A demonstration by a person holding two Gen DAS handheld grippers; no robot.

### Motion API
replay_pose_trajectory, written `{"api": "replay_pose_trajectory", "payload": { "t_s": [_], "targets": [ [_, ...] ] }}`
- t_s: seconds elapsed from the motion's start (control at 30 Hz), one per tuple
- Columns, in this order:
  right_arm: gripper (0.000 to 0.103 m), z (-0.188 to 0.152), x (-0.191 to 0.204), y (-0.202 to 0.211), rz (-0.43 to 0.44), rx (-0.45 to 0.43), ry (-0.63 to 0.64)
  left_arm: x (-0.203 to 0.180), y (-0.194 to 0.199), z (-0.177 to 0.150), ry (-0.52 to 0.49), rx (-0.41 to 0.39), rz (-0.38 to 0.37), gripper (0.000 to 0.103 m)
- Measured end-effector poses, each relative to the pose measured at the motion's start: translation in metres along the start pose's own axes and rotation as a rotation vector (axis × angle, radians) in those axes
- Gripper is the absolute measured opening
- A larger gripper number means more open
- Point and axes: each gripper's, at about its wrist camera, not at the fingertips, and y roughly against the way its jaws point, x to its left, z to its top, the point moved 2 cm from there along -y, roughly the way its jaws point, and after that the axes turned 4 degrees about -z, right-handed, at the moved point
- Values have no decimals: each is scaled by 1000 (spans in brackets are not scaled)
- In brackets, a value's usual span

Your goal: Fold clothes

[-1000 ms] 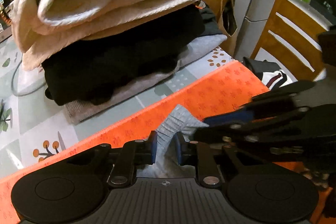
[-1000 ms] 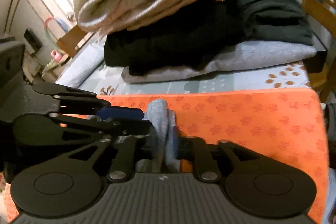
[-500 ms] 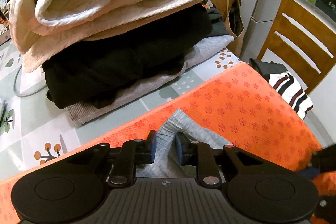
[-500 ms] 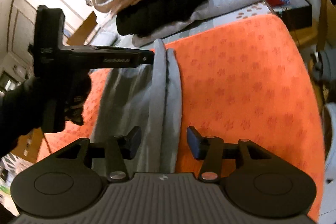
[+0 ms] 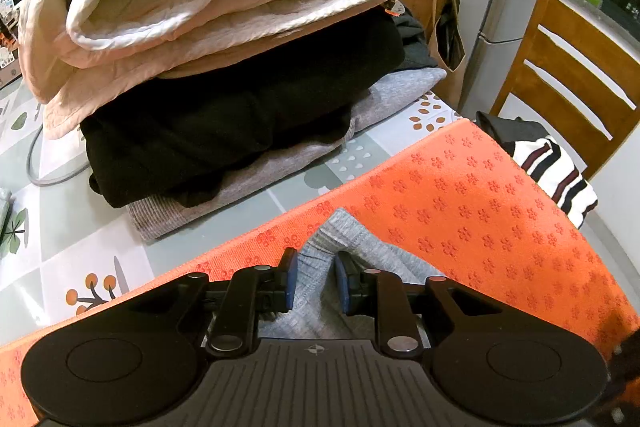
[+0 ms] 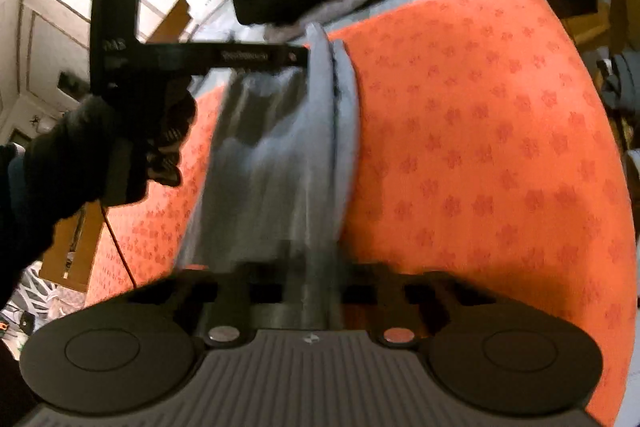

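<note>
Both the left gripper and right gripper pinch their fingers on opposite ends of the grey garment, angled down over the orange mat.

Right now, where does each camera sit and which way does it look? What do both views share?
Left wrist: on the left claw, looking down over its fingers, pinching the grey garment, toward the clothes pile.
Right wrist: on the right claw, shut on the garment's other end, looking along it toward the left claw and gloved hand.
Shared: garment, orange mat, pile.
</note>
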Motion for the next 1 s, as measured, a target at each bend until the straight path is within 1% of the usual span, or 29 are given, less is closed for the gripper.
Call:
{"api": "replay_pose_trajectory", "payload": {
  "t_s": [0.13,0.17,0.23,0.3,0.33,0.37,0.43,0.47,0.5,0.6,0.77,0.83,1.0],
  "targets": [
    [4,-6,4,6,-18,-49,-20,2,0,0,11,0,-12,25],
    [4,-6,9,8,-22,-59,-12,4,2,1,27,-2,-24,25],
    [4,-7,18,13,-31,-77,4,10,11,2,93,-6,-60,26],
    [4,-8,27,18,-39,-88,26,14,26,4,165,-17,-92,35],
    [4,-8,31,20,-43,-94,35,15,37,5,205,-19,-107,45],
    [4,-9,35,21,-48,-99,45,15,47,4,258,-12,-131,50],
    [4,-10,44,24,-63,-111,68,11,61,-1,376,36,-229,52],
    [4,-10,47,24,-64,-114,76,7,65,-5,419,68,-272,53],
    [4,-11,51,25,-68,-118,86,1,67,-9,441,105,-298,54],
    [4,-10,63,25,-79,-123,119,-24,68,-19,432,203,-325,55],
    [4,-12,76,28,-99,-133,167,-55,59,-32,376,342,-308,56],
    [4,-14,80,28,-107,-138,185,-62,57,-35,352,365,-286,58],
    [4,-17,88,28,-129,-148,229,-77,56,-44,271,426,-230,58]
  ]
}}
